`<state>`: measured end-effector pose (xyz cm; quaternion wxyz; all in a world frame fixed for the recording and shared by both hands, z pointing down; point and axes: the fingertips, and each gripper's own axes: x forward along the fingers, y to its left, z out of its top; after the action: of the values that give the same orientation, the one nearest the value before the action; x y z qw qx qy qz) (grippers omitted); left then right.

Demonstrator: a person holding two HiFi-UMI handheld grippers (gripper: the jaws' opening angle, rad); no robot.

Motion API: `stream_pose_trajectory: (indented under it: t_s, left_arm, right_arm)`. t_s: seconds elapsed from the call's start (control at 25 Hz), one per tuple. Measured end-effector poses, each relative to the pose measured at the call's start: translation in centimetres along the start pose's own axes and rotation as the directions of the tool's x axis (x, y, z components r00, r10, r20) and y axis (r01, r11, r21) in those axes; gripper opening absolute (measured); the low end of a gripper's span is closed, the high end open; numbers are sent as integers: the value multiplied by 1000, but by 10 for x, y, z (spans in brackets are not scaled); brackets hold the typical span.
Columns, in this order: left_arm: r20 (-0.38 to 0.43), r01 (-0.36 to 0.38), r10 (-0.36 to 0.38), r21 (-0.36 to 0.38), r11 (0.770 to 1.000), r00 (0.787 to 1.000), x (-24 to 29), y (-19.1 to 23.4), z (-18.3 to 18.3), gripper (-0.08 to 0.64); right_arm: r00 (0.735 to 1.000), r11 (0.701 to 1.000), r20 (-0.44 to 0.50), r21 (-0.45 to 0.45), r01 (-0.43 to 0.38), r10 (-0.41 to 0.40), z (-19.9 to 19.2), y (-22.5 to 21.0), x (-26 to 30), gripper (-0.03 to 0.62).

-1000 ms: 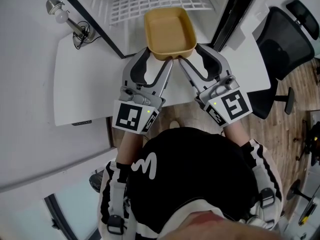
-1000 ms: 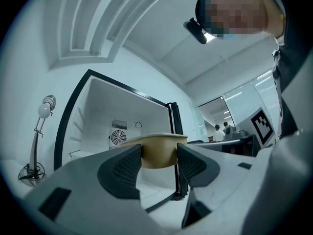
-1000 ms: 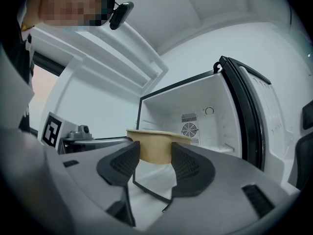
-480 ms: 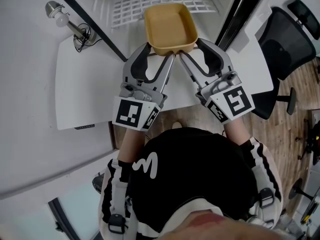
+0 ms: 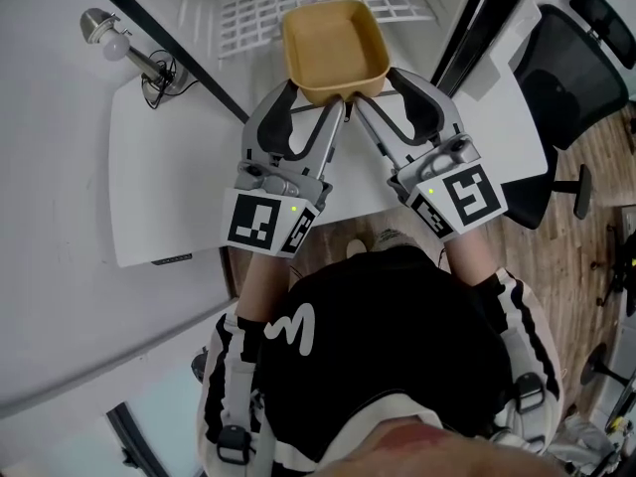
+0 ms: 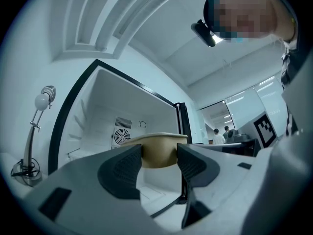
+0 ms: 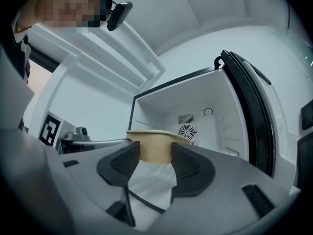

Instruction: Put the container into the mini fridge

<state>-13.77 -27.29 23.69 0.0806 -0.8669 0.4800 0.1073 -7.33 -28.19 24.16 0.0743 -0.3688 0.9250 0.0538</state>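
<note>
A tan rectangular container (image 5: 335,46) hangs in the air at the open mouth of the white mini fridge (image 5: 248,8), above its wire shelf (image 5: 407,6). My left gripper (image 5: 316,100) is shut on the container's near left corner, and my right gripper (image 5: 379,89) is shut on its near right corner. In the left gripper view the container (image 6: 157,151) fills the gap at my left gripper (image 6: 159,159), with the fridge interior (image 6: 122,121) behind. The right gripper view shows the same tub (image 7: 154,150) at my right gripper (image 7: 155,160), facing the fridge (image 7: 195,116).
The black-edged fridge door (image 5: 465,28) stands open at the right. A white table (image 5: 169,167) carries a desk lamp (image 5: 111,34) at the left. A black office chair (image 5: 571,68) stands on the wooden floor at the right. Distant people (image 6: 218,136) stand beyond the door.
Both grippers have carried the container a little farther forward towards the fridge opening. Their hold on it is unchanged.
</note>
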Motion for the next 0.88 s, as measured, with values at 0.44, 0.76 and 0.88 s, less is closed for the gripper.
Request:
stream_pose_trajectory:
  t_s: [0.44,0.76,0.88]
  left_arm:
    - [-4,-6,6,2,1000,1000,8,4,-4,230]
    - [-11,-24,24,1,1000,1000,20,14,-9,229]
    - [-9,-31,31,2,1000,999,24,20,-9,229]
  right_arm:
    - [1000,1000,-1,17,-3,3,-4,-8,6,209]
    - [1000,999,5,33,-13,13,-8,-20,18,209]
    - [1000,999,12,41,-22,22,-9,-23,25,209]
